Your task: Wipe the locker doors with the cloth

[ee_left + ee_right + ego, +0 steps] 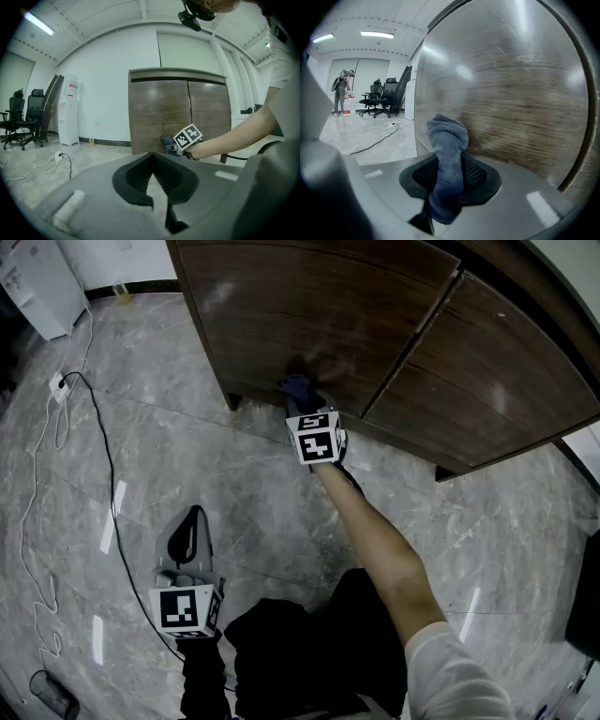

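Note:
The dark wooden locker has a left door [319,306] and a right door [487,371]. My right gripper [302,404] is shut on a blue-grey cloth [295,390], which it holds against the bottom of the left door. In the right gripper view the cloth [447,136] sticks up from between the jaws, its top against the door [520,93]. My left gripper [197,512] hangs low over the floor, well back from the locker, shut with nothing in it. In the left gripper view it [152,161] faces the locker, and the cloth [167,140] shows on the door.
A black cable [103,456] runs across the marble floor from a power strip [58,387] at the left. A white water dispenser [68,110] and office chairs [28,117] stand left of the locker. A person [341,91] stands far off.

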`<state>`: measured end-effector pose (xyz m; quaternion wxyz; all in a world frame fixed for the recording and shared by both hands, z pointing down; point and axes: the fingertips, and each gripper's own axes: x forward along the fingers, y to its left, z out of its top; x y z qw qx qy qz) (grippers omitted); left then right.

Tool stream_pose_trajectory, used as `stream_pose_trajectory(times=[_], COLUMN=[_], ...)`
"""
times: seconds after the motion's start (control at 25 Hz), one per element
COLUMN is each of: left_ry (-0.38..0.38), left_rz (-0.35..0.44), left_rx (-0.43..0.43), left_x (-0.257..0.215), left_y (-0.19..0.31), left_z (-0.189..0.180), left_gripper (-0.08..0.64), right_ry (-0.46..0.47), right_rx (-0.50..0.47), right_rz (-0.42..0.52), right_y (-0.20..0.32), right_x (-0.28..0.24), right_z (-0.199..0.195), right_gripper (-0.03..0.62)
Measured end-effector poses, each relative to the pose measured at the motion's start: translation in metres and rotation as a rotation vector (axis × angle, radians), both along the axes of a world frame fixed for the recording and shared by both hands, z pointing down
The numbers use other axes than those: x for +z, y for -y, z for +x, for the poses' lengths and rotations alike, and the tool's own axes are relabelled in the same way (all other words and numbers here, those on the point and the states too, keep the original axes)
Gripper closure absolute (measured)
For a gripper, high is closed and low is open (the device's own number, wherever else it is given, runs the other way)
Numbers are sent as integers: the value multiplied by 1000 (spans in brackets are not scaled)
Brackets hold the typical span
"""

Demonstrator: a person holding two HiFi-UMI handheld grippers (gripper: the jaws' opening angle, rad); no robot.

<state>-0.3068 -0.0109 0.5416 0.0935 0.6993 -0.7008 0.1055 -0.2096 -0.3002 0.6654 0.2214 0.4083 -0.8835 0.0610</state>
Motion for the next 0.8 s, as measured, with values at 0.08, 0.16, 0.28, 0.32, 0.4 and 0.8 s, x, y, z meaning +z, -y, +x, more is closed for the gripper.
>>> stream_pose_trajectory(times=[0.08, 0.16, 0.28, 0.32, 0.4, 0.8], left_ry=[1, -4, -3, -2, -3, 5], left_rz=[1, 3, 17, 21, 21, 48], left_rx=[3, -2, 2, 5, 4, -3], left_x=[1, -1, -1, -1, -4, -22], left_y=[0, 1, 1, 1, 0, 3], left_z=[0, 0, 0, 1, 2, 3], left_gripper=[557, 557, 557, 557, 557, 557], right_ry=[13, 29, 56, 67, 91, 192], right_rx=[1, 2, -2, -6, -12, -29], right_rz=[-5, 16, 64, 76, 97, 204], right_y=[-1, 1, 6, 7, 6, 10], right_x=[-6, -18, -45, -56, -79, -195], right_z=[-1, -3, -7, -9, -12, -24], right_gripper=[476, 476, 476, 476, 476, 476])
